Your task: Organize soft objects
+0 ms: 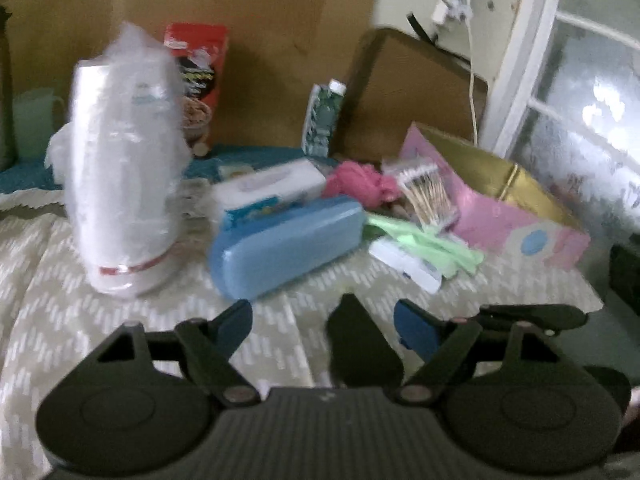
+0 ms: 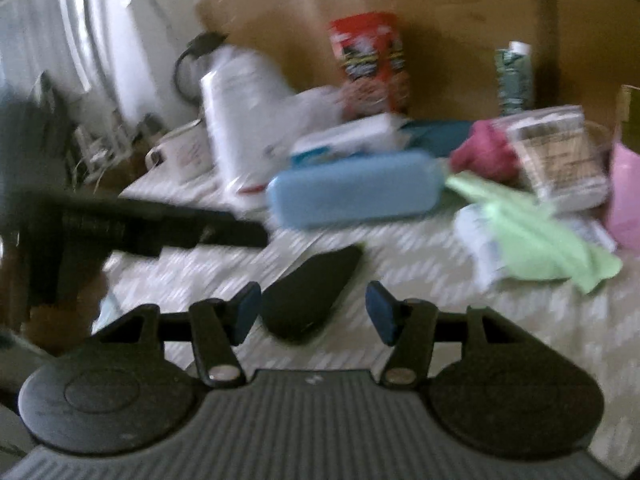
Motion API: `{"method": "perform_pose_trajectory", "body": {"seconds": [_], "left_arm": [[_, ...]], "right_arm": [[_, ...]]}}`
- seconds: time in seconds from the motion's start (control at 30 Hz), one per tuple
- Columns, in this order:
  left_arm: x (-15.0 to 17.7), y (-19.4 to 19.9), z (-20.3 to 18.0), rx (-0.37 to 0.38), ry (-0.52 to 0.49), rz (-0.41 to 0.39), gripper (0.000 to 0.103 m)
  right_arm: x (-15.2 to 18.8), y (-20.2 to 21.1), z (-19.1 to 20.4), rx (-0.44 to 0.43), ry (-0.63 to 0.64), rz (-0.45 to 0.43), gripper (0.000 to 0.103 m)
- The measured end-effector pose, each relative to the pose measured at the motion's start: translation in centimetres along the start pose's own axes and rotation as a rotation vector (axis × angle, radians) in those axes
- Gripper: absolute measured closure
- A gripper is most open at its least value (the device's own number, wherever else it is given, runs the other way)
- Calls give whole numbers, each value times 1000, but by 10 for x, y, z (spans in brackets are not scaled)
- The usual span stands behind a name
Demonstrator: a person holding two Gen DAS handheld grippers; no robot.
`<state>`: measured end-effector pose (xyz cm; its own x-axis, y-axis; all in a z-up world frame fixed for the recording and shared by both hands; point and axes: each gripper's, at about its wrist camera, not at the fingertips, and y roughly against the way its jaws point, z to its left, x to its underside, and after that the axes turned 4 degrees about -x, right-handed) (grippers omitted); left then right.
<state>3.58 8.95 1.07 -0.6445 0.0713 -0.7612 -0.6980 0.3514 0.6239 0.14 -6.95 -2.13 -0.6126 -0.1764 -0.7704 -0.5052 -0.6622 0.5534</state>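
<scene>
Left gripper [image 1: 323, 322] held apart over the patterned cloth [image 1: 60, 280], nothing gripped; a black wedge-shaped thing [image 1: 360, 344] lying between the blue pads [image 1: 414, 330], touching neither. Right gripper [image 2: 313, 312] likewise parted and empty, same black wedge [image 2: 316, 296] between the tips. Green cloth [image 1: 428, 246] at two o'clock from the left gripper, draped beside a blue case [image 1: 280, 248] at twelve. Pink soft bundle [image 1: 356, 184] behind, near one o'clock, next to a pack of cotton swabs [image 1: 426, 196]. Tall plastic-wrapped stack [image 1: 124, 180] upright at ten o'clock. Pink box [image 1: 520, 232] far at two.

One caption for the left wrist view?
Open tongs hover before a blue case, green cloth and pink box.
</scene>
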Motion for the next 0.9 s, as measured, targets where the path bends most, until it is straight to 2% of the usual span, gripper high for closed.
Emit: {"method": "perform_pose_trajectory", "body": {"seconds": [0.07,0.1,0.13,0.17,0.2,0.23,0.27,0.3,0.33,0.43,0.6,0.9], "left_arm": [[2,-12,-11,-15,-25,41,22],[3,-20,-17,-30,-34,72,25],[7,-24,-19,-36,-38,99,30],[10,-31,-22,-31,-32,131,34],[13,-31,-26,-44,-33,110,41],[15,-32,-33,-30,-48,111,56],[14,-31,-39,-4,-53,117,59],[12,-30,-43,-7,-58,120,59],[9,-31,-49,-4,-69,122,59],[-2,-31,-70,18,-111,102,59],[-21,-41,-116,53,-213,66,58],[-28,-74,-196,118,-355,105,58]], "right_arm": [[1,-7,7,24,36,5,32],[2,-9,11,42,53,3,25],[4,-14,14,68,74,7,24],[5,-19,16,87,86,19,24],[8,-20,18,105,104,10,24],[10,-20,20,118,123,10,28],[12,-18,22,126,139,2,38],[12,-18,21,146,136,-7,44],[13,-13,19,151,121,-19,45],[16,4,11,169,93,-74,46],[16,37,-5,257,77,-189,45],[34,87,-52,372,-55,-266,45]]}}
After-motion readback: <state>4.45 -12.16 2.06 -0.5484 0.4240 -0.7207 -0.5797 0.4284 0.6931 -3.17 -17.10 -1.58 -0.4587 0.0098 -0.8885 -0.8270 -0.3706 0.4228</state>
